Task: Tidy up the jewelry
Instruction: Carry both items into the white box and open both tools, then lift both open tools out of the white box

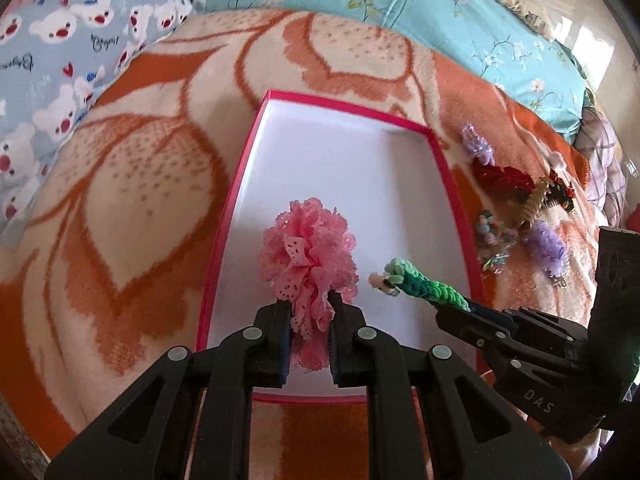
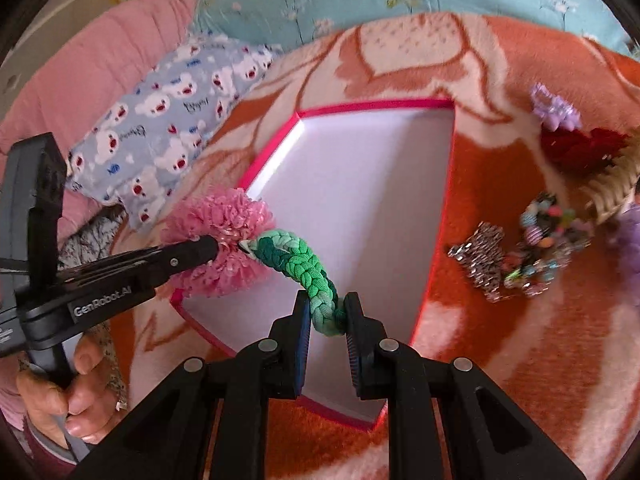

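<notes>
Both loads hang over the box [image 1: 452, 184] on the blanket [image 1: 132, 184], so lower each inside the rim before letting go: left gripper [image 1: 308, 316] pinching the pink scrunchie [image 1: 308, 248], right gripper [image 2: 326, 316] clamping the green braid [image 2: 308, 268].

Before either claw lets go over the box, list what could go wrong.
1. The pink lace scrunchie and the green braided hair tie hang nearly touching above the pink-rimmed box; they could snag on each other.
2. The left claw hangs near the box's left wall, so the scrunchie might land on the rim or on the blanket.
3. The right claw pinches only the tie's end; the rest could swing on release.
</notes>
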